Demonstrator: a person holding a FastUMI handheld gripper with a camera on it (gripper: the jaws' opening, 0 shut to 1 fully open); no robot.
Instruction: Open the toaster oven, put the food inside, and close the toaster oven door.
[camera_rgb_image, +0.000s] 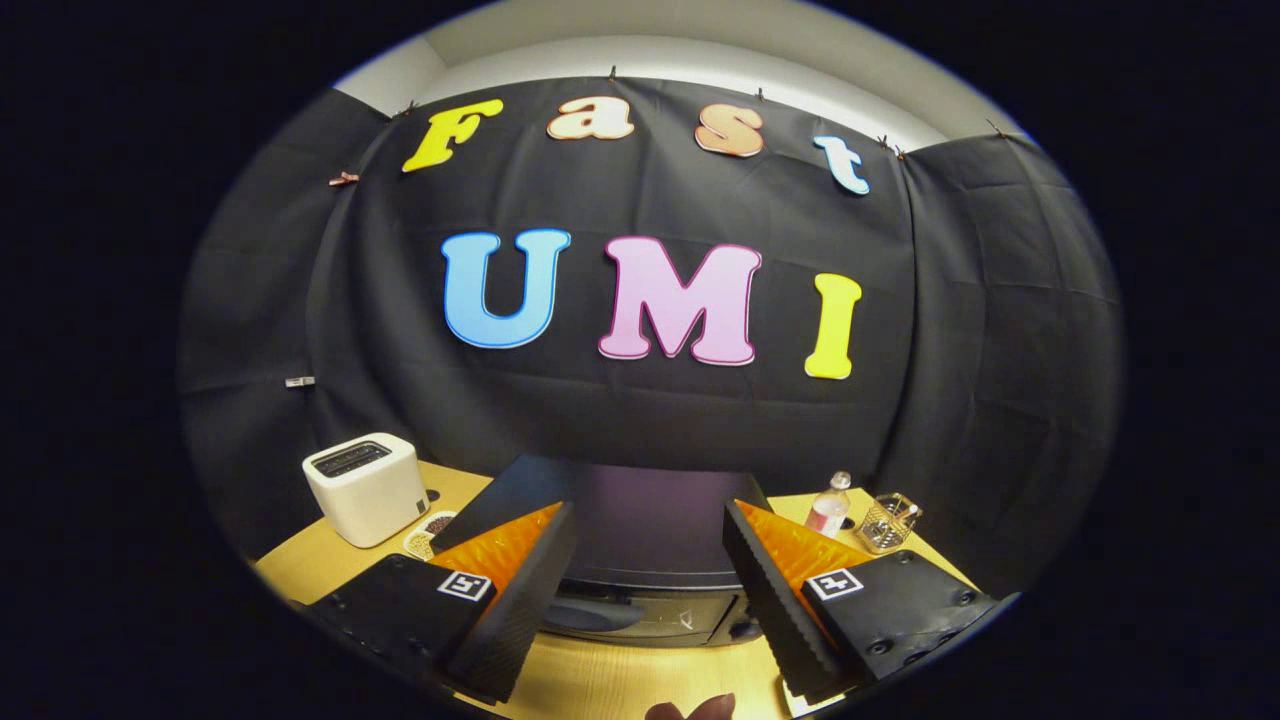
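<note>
The toaster oven (645, 560) stood on the wooden bench (640, 675), dark and boxy, directly ahead of the jaws and framed in the gap between them. Its door, with a glass pane and a dark handle (592, 614) across the front, appeared closed. The gripper (650, 590) was held above and in front of the oven with its jaws spread wide apart, touching nothing and holding nothing; both fingers (520, 600) angled inward toward the oven's top corners.

Just left of the oven, partly hidden behind the left finger, lay a small plate of food (430, 530), its contents too small to make out. Beside that plate, farther left, sat a white pop-up toaster (366, 487) with its slot on top. To the right of the oven, beyond the right finger, a clear plastic bottle (831, 508) with a pale cap and pinkish label stood upright, and next to it rested a small clear container (886, 522) holding thin items that could not be identified. At the near edge of the bench, below the jaws, the tips of a person's hand (690, 709) showed. Black cloth (980, 330) formed the booth wall behind everything.
</note>
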